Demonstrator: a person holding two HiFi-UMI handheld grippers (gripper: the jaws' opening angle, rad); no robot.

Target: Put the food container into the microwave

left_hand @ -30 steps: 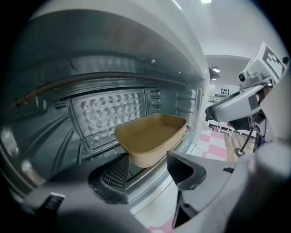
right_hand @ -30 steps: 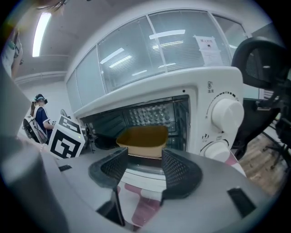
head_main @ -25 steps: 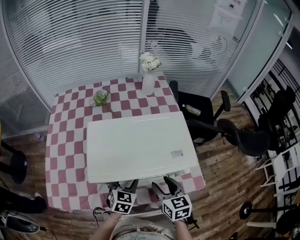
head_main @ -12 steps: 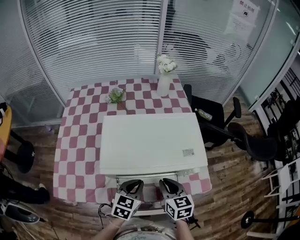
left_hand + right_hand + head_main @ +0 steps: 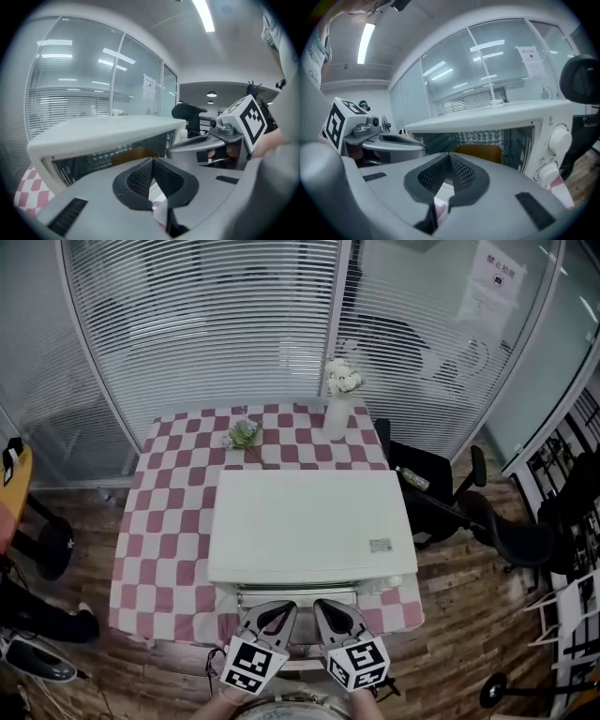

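Left tongs (image 5: pixel 151 161) and right tongs (image 5: pixel 449 157), both closed on nothing at bottom centre, face the white boxy microwave (image 5: pixel 305 526), its amber-brown food container (image 5: pixel 480 152) seemingly inside already; a blind forward push could bump the round white knobs (image 5: pixel 559 138).

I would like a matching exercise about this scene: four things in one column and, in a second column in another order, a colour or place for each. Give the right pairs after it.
Things:
1. microwave
2. vase
3. office chair
4. tablecloth

Colour or place:
A. black, on the wooden floor at the right
B. pink and white checks
C. behind the white box, holding white flowers
D. white, in the middle of the cloth

Pairs: 1-D, 2-C, 3-A, 4-B.
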